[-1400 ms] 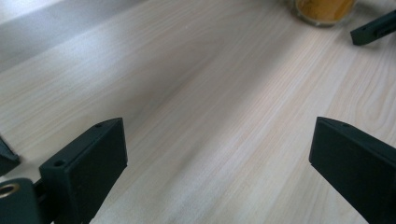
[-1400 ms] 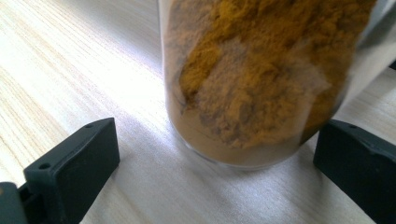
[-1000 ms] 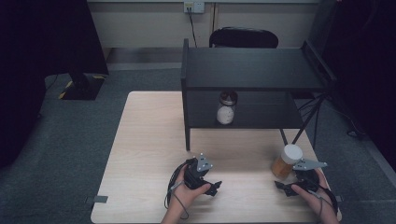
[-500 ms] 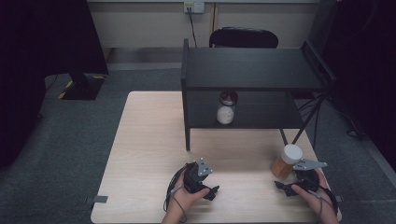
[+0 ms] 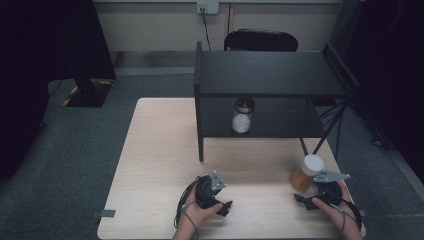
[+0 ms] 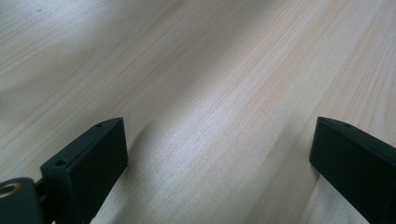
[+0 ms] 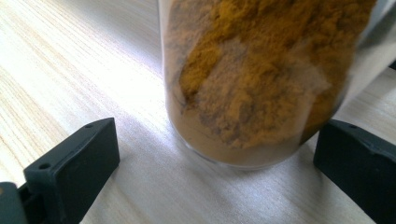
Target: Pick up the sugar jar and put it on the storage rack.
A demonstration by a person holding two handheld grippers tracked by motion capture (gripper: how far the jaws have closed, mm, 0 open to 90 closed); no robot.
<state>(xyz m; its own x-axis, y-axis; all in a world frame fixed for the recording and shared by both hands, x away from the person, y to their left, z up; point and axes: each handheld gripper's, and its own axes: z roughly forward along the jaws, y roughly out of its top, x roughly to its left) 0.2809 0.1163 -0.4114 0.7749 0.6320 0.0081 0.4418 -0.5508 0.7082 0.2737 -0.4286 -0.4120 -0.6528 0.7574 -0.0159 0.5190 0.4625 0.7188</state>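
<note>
Pale wood table (image 5: 160, 165) spreads across the scene, and at its far side stands the black two-tier shelf unit (image 5: 270, 75), with a brown-lidded jar of white powder (image 5: 241, 117) tucked on its lower tier. Down at the near right edge sits the one that matters: a clear spice jar (image 5: 306, 172) with a white cap, upright on the tabletop, packed with ochre powder (image 7: 252, 70). Right gripper (image 7: 215, 154) is lined up on it, jaws spread wide, one either side of the jar's base, neither pad pressing yet as far as I can see. Left gripper (image 6: 219, 154) hovers over bare wood, jaws wide apart, nothing between them. My read: that jar is rigid, smooth-walled, likely slippery, modest in weight, possibly breakable. Best grip is square across the straight wall, mid-height, below the cap, firm but no crushing.
</note>
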